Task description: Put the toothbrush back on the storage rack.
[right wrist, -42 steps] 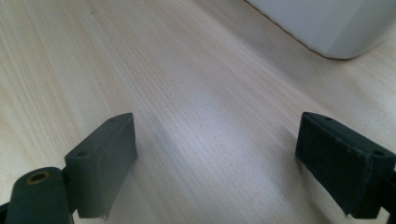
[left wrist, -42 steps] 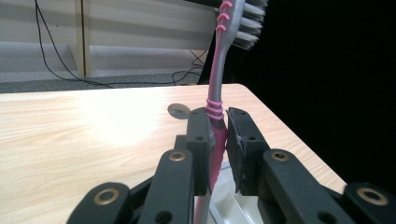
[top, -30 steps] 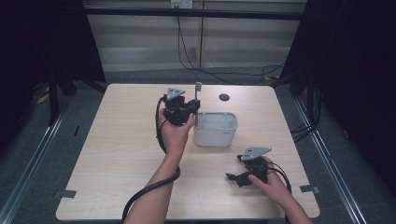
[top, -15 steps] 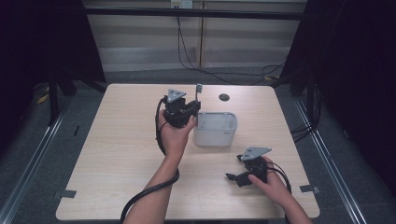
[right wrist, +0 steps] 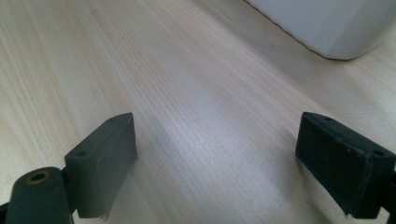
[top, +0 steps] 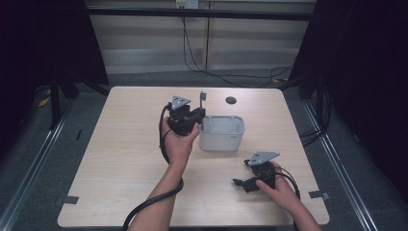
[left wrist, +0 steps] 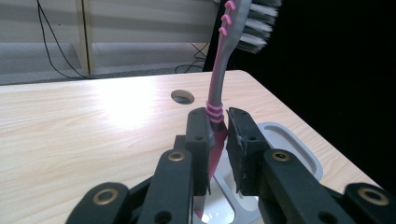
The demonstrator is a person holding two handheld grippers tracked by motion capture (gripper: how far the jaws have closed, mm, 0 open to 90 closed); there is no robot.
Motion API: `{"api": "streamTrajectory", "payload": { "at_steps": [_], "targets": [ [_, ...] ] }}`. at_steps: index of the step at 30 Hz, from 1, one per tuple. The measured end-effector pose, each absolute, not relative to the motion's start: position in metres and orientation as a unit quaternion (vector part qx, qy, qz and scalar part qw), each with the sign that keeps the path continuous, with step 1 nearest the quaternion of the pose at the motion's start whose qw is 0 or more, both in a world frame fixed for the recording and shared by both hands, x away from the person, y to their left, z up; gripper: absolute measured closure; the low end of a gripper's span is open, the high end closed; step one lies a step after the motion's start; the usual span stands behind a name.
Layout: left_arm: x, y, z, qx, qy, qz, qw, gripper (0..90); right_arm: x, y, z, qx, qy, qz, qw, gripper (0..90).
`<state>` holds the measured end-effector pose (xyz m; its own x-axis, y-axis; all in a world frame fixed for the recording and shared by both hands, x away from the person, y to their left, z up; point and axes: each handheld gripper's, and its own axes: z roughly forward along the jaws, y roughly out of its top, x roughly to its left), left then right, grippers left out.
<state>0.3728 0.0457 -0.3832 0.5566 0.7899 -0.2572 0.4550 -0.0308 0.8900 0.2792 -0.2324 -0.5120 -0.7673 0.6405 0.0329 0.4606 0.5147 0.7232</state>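
Over the tub's left rim, the left tongs pinch a pink toothbrush low on its handle, long axis upright, bristles on top, tail pointing down into the tub. Next comes a straight lowering, I judge, since the tub lies directly beneath. Near the bench's front edge, the right tongs rest spread wide, holding nothing, well apart from the tub.

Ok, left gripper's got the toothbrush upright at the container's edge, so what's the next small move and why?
Probably lower the left gripper a little, then open it. It is shut on the pink toothbrush, bristles up, handle end already pointing into the white container. The right gripper rests open on the table, clear of it.
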Motion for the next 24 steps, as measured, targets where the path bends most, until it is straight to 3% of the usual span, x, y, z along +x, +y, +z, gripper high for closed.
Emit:
{"api": "streamTrajectory", "payload": {
  "at_steps": [24],
  "targets": [
    [0.369, 0.046, -0.403, 0.712, 0.451, 0.145, 0.518, 79.1, 0.279, -0.232, -0.512, 0.319, 0.862, 0.375, 0.119, 11.8]
  ]
}}
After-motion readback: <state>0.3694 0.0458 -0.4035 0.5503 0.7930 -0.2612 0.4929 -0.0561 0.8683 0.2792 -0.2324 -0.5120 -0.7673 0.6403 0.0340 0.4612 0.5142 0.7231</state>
